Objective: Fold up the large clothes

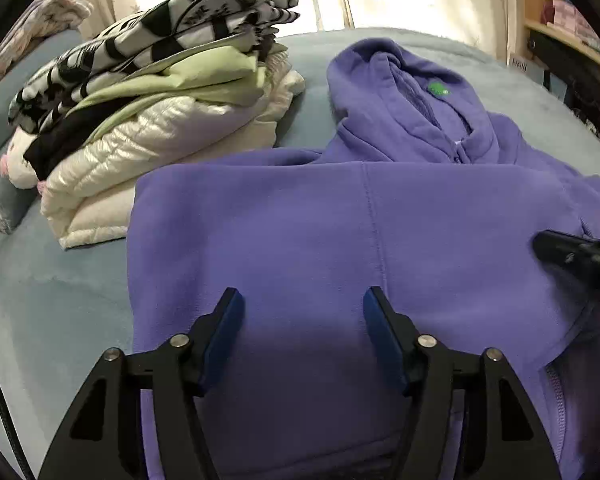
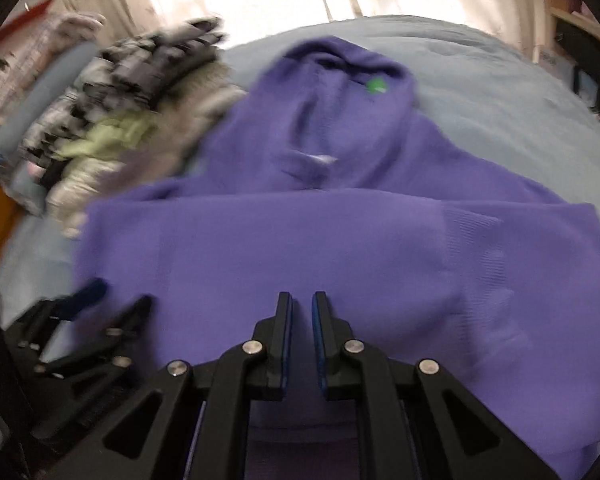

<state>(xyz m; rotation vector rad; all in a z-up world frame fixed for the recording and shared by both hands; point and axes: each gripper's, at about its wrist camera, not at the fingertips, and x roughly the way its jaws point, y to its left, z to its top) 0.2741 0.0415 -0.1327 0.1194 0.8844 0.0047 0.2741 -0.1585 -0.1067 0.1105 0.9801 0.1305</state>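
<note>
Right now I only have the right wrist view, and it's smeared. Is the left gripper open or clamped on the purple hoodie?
Observer: Open. In the left wrist view the left gripper has its jaws spread over the folded purple hoodie, with no cloth between the pads.
Operator: What's in the pile beside it?
Observer: A white puffer jacket at the bottom, a pale green garment higher up and a black-and-white patterned garment on top.
Operator: Is the zipper visible anywhere?
Observer: Yes. The zipper runs along the hoodie's near right edge, below the right gripper.
</note>
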